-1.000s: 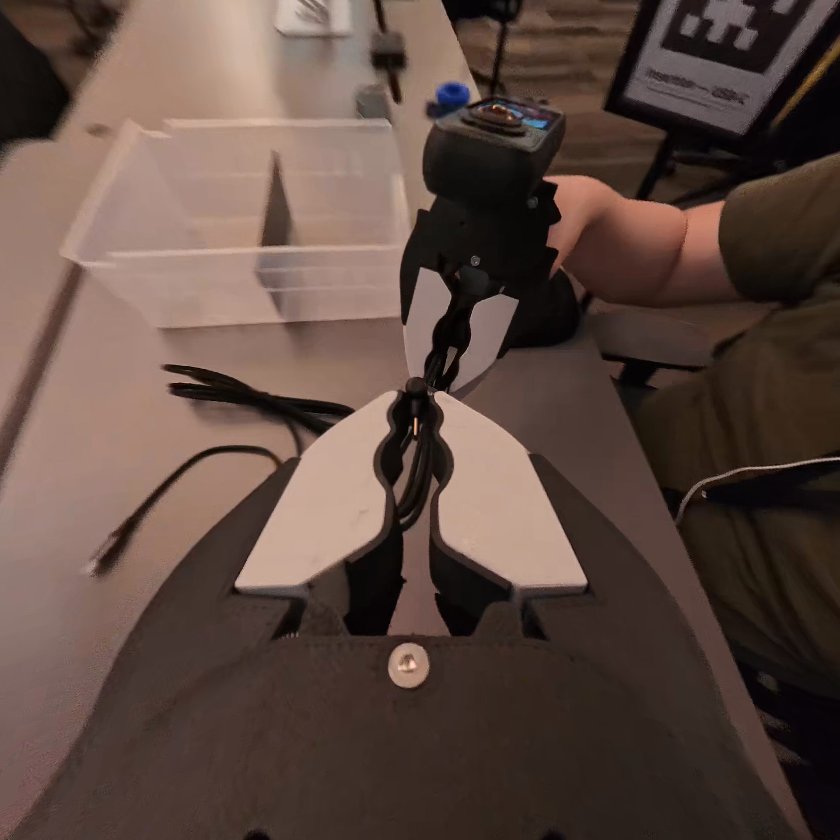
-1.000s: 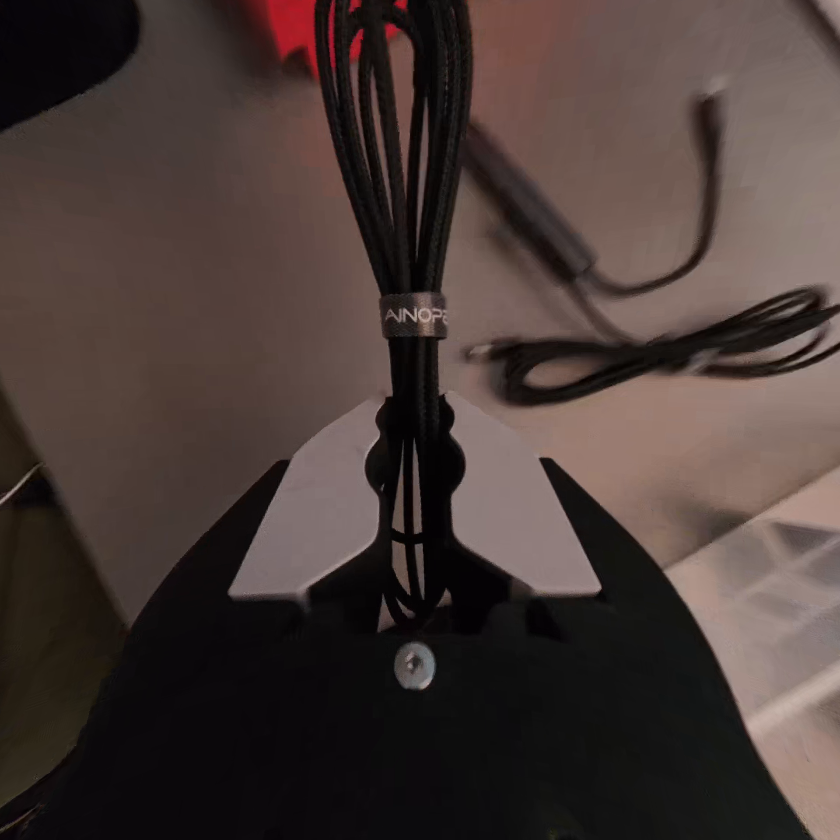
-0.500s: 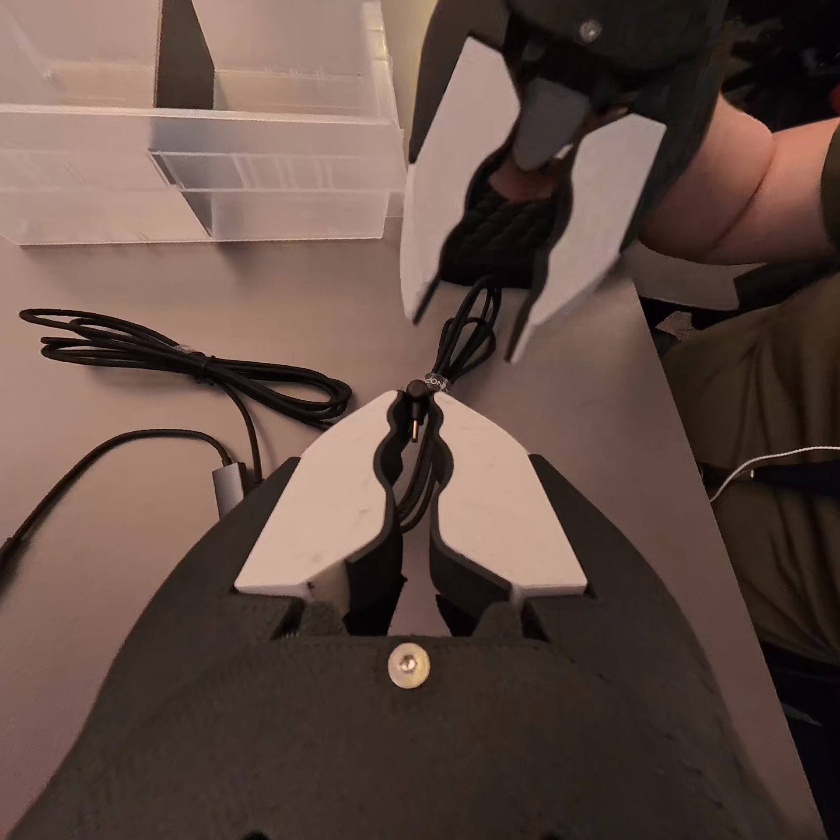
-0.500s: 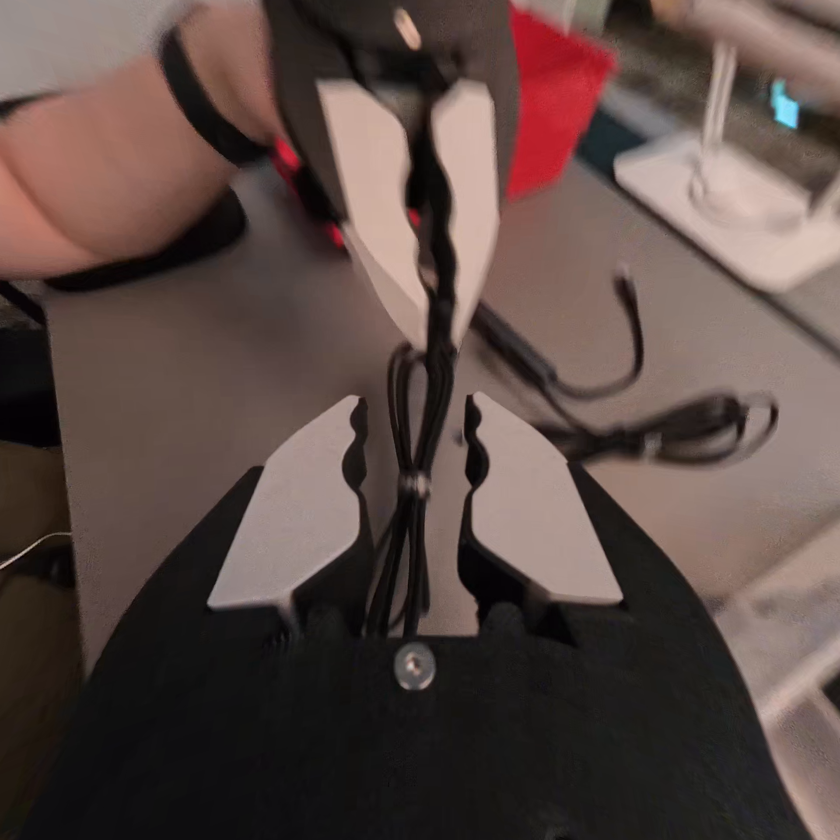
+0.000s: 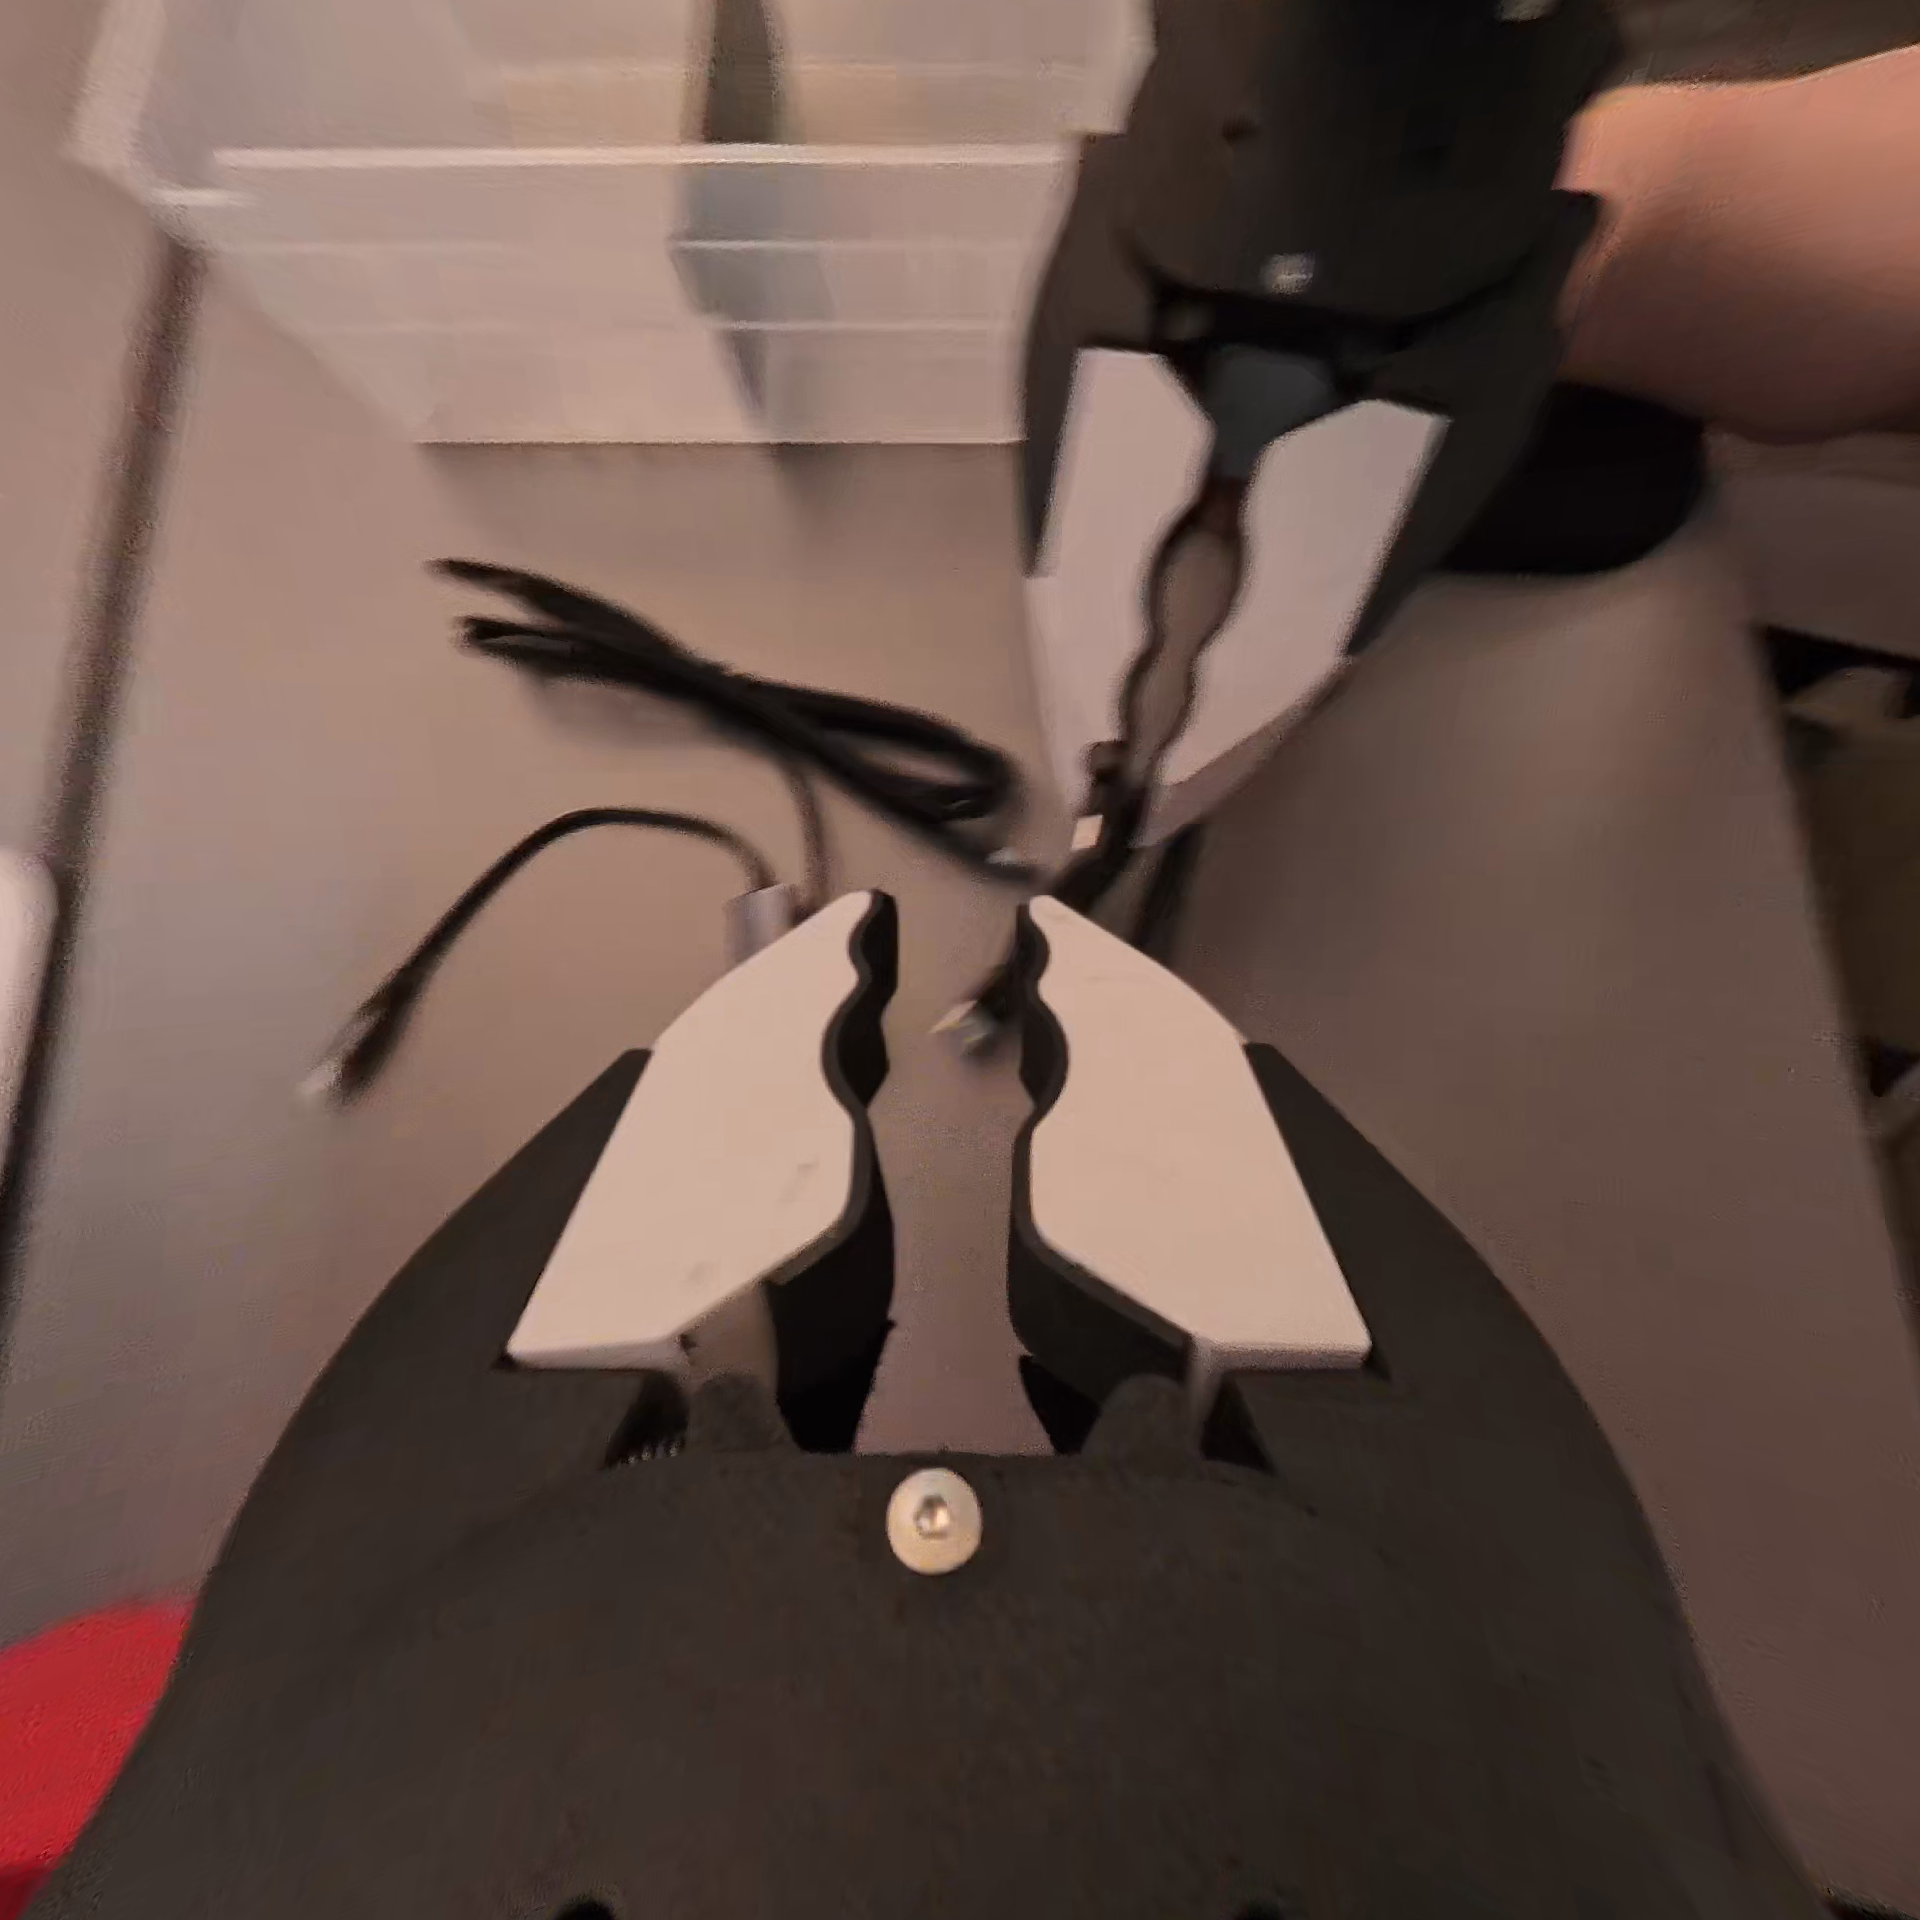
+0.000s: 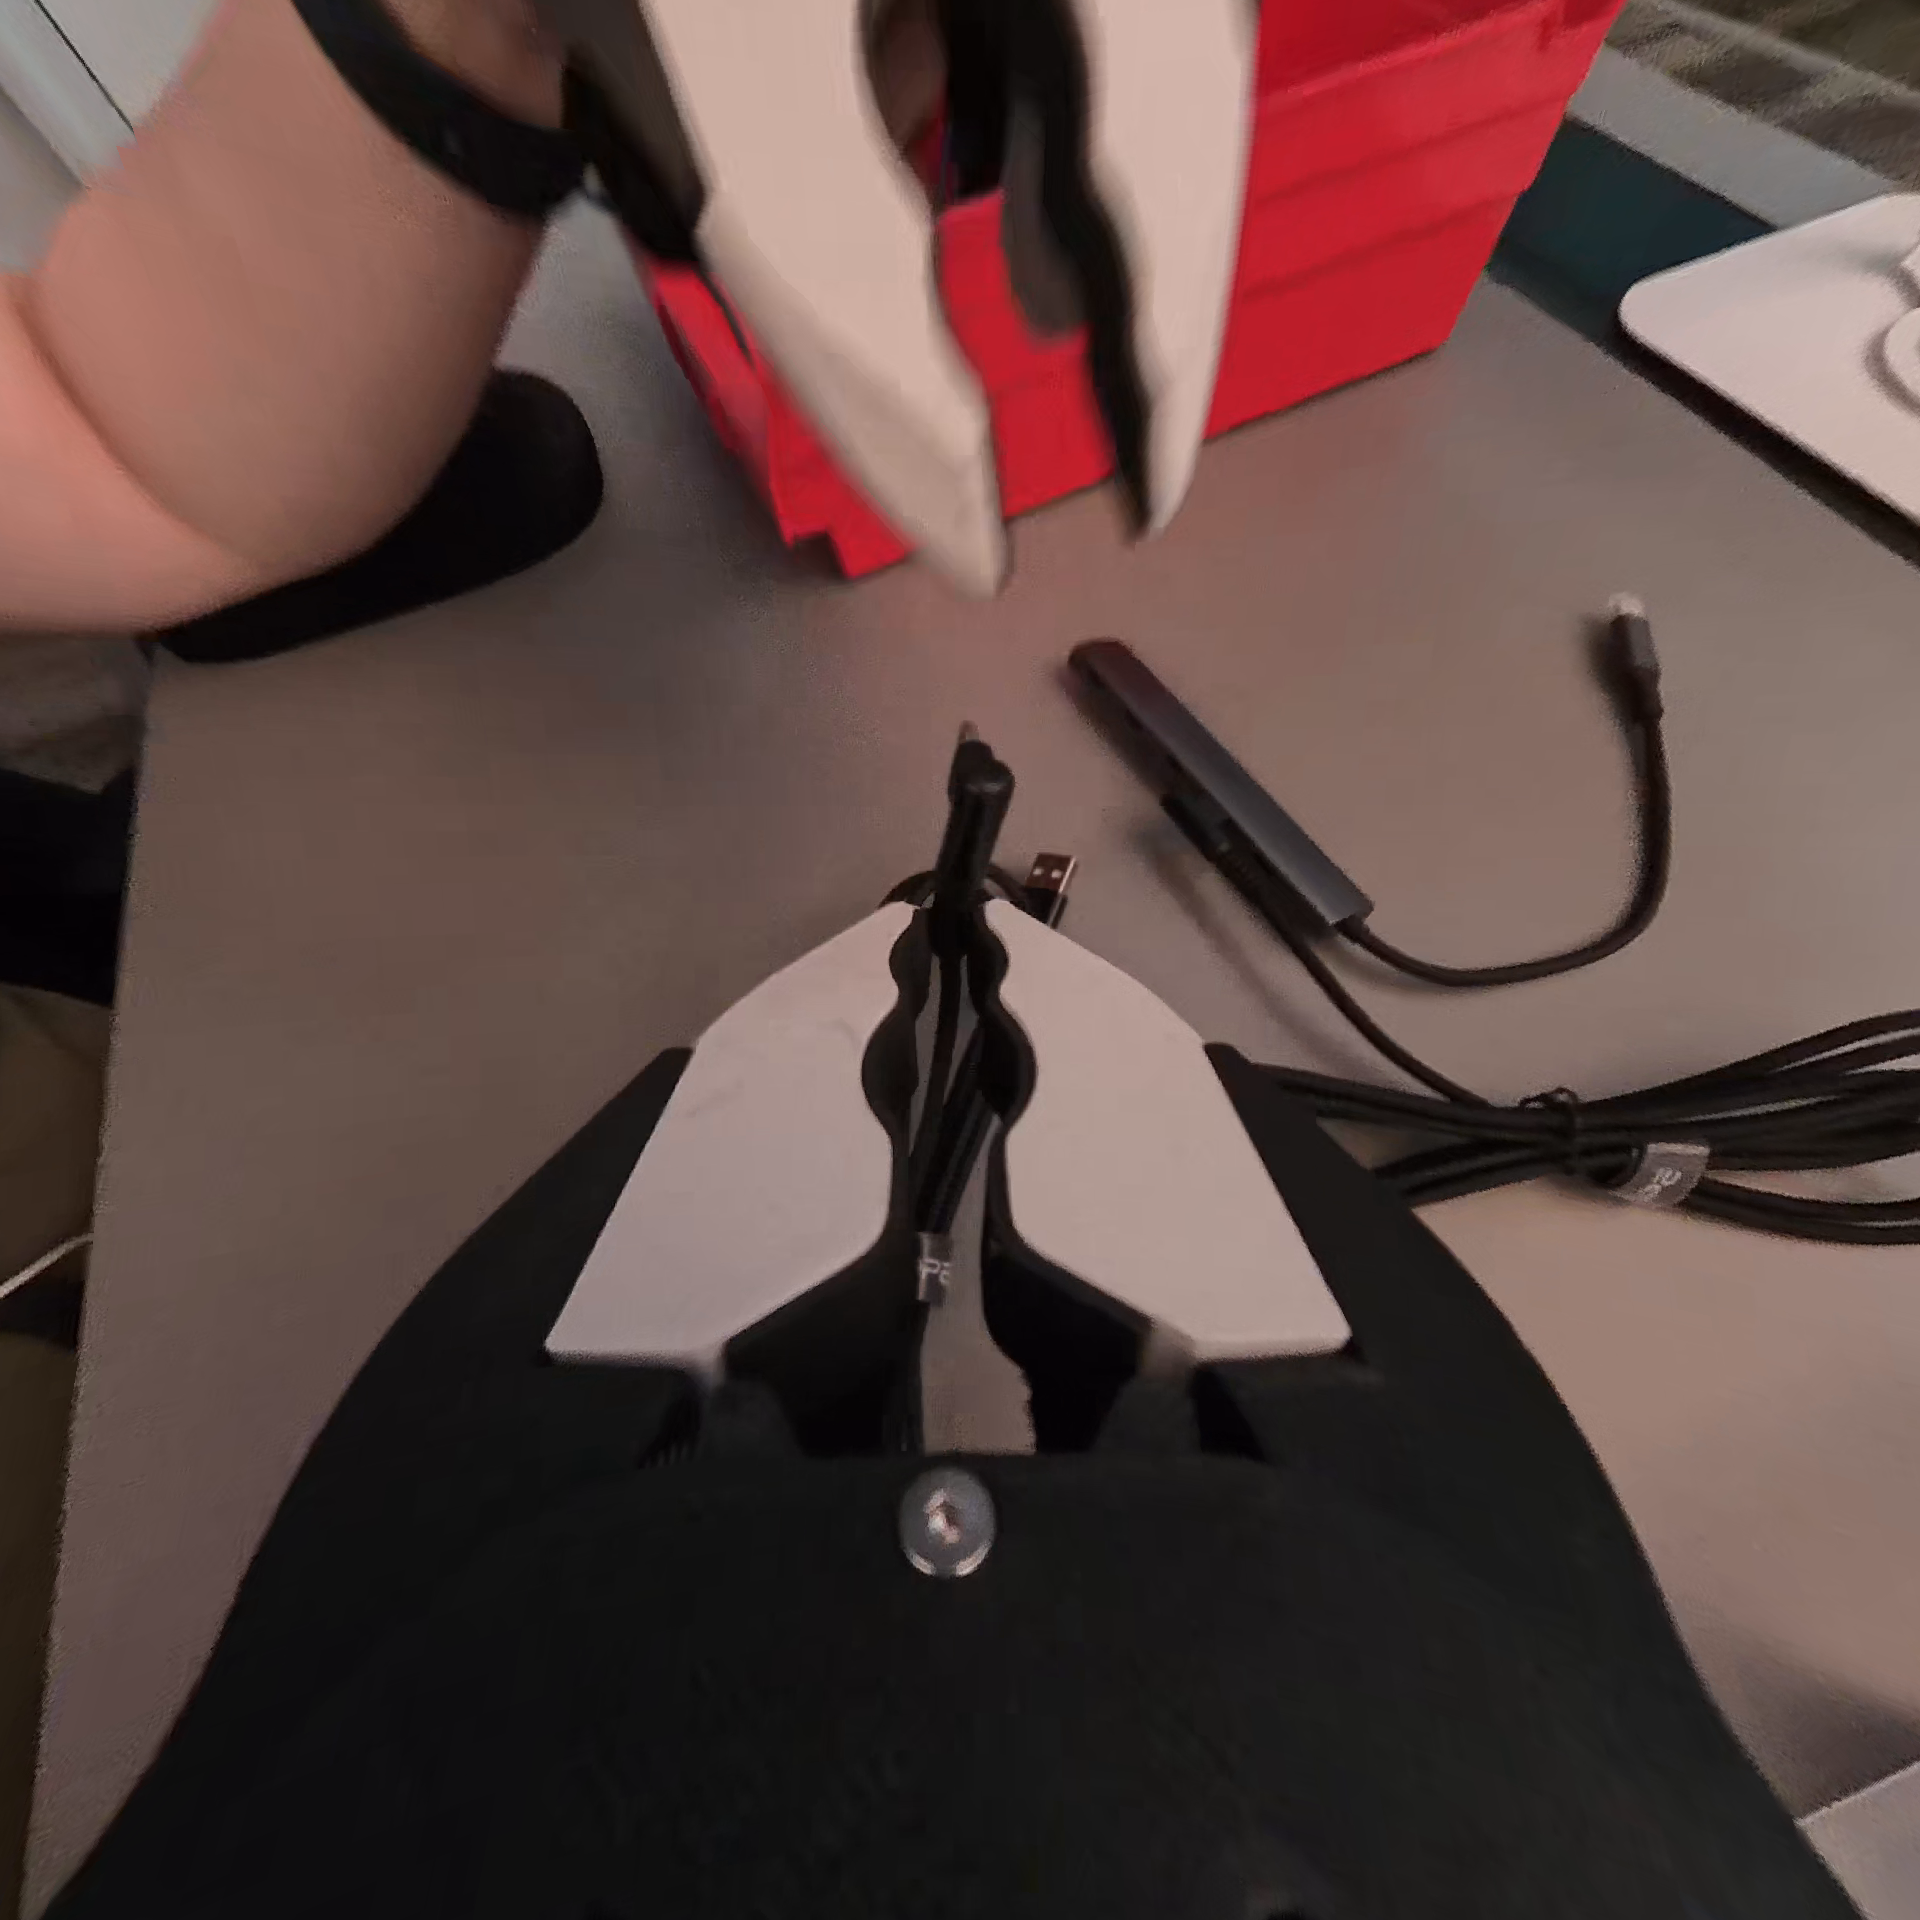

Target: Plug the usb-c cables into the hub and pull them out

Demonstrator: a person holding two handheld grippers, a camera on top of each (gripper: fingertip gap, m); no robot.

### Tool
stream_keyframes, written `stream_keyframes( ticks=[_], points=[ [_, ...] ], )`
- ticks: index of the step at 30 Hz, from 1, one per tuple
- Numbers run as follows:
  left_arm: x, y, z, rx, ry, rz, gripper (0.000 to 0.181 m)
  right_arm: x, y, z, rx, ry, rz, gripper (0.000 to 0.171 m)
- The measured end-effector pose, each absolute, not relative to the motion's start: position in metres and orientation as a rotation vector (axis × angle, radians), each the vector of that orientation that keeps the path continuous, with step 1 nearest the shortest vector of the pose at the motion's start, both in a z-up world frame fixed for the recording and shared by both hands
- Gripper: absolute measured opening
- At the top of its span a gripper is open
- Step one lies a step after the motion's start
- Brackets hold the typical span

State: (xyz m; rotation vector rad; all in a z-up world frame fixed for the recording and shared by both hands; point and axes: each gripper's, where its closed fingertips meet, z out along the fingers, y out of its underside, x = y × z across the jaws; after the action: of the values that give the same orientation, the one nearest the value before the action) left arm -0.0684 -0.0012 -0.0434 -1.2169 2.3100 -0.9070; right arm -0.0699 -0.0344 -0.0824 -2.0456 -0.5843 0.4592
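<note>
A bundled black usb-c cable [image 6: 961, 1049] sits clamped between the fingers of the right gripper [image 6: 951, 914], its plug tip jutting forward past the fingertips. The slim dark hub [image 6: 1216, 795] lies on the worktop [image 6: 520, 883] ahead and to the right of that plug, long axis running diagonally, near end angled toward the gripper; the right gripper looks the nearer one for plugging in. The left gripper [image 5: 956, 914] hovers with fingers apart, holding nothing. A second cable bundle [image 6: 1662, 1164] rests right of the hub, a red box [image 6: 1351, 260] behind. The hub's ports are too dark to make out, and motion blur smears the left wrist view.
</note>
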Motion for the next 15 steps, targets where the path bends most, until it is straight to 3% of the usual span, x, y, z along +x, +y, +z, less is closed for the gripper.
stream_keyframes(
  ticks=[4,8,11,15],
  points=[
    [-0.074,0.049,-0.042,-1.282,2.183,-0.661,0.022,-0.078,-0.037,-0.109,-2.113,-0.691,0.423,0.01],
    [-0.076,0.055,-0.024,-1.321,2.108,-0.778,0.021,-0.083,-0.035,-0.112,-2.134,-0.801,0.373,0.041],
    [-0.083,0.062,-0.016,-1.315,2.086,-0.761,0.022,-0.089,-0.035,-0.085,-2.029,-0.877,0.418,0.049],
    [-0.089,0.064,0.002,-1.299,2.034,-0.835,0.021,-0.079,-0.011,-0.034,-1.891,-0.823,0.417,0.046]
  ],
)
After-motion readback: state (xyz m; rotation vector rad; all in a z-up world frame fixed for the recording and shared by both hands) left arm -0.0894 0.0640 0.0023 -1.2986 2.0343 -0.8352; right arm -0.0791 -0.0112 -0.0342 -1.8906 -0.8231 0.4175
